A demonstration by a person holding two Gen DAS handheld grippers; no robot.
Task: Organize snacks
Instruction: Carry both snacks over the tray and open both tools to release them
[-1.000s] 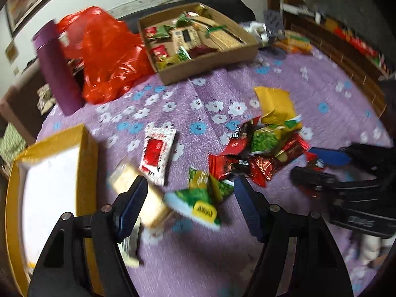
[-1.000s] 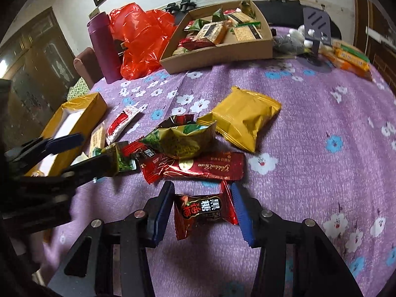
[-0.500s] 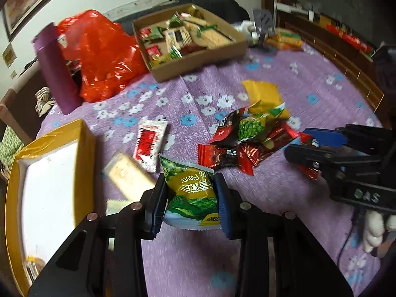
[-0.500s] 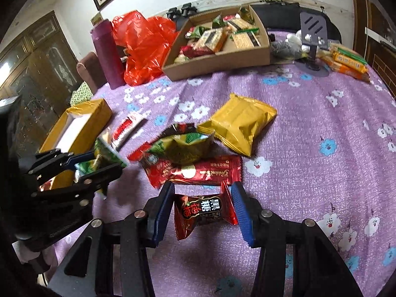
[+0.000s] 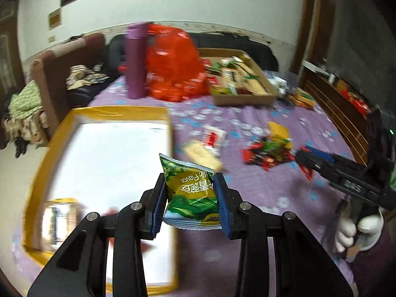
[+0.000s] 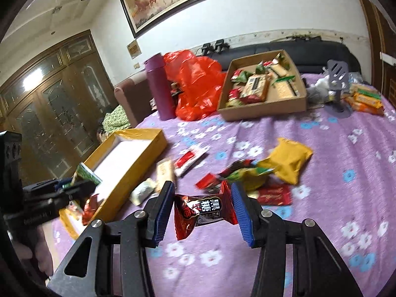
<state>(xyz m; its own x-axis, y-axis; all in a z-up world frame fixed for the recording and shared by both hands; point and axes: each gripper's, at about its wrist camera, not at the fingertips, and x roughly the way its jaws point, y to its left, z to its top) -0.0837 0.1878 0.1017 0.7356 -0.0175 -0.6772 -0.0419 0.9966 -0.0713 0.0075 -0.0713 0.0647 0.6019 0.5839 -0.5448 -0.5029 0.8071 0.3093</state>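
Left wrist view: left tool (image 5: 190,201) clamped on green snack packet (image 5: 191,195) — packet off surface, at right wall of yellow box (image 5: 53,146) with white floor. Right tool (image 5: 309,158) enters from right; gloved hand (image 5: 358,230) behind it.

Right wrist view: right tool (image 6: 201,209) pinches red-black candy wrapper (image 6: 204,209) by both ends, lifted above purple flowered cloth (image 6: 346,173). Loose snack pile (image 6: 250,173) just beyond; cardboard tray (image 6: 264,110) of snacks further back.

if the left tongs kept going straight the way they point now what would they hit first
Probably the white floor of the open yellow cardboard box, near its right wall; depth is unclear. The left tongs grip a green snack packet.
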